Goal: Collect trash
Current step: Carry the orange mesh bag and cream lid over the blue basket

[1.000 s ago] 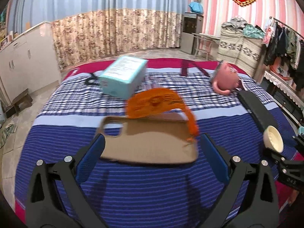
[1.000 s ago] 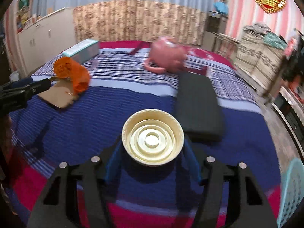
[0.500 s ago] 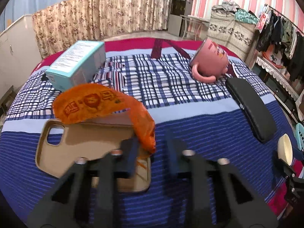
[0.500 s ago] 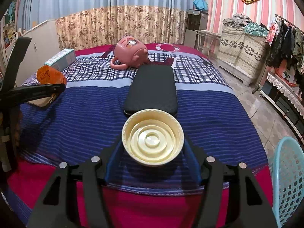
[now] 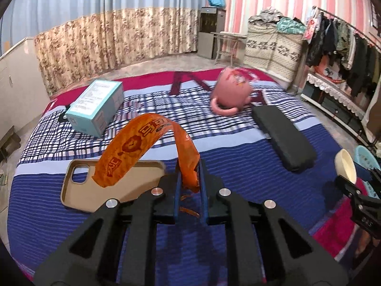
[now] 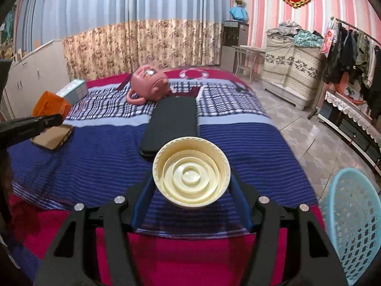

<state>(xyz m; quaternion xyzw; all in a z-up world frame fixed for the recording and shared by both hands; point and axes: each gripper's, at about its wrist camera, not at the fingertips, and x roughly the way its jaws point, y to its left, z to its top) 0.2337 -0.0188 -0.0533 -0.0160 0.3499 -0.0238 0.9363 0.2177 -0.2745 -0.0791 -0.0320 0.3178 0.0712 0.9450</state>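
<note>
Wrapper, orange and curled, is pinched in the left claw above the bed, while the right claw grips a cream lid near the blue basket, probably for dropping both there.

A second ago the left claw stood wide open around the tan phone case; now its jaws have closed on one end of the orange wrapper, which has risen off the case and arches toward the centre left of the frame. In the right wrist view, the blue basket has come further into the lower right corner, and the bed has shifted left
</note>
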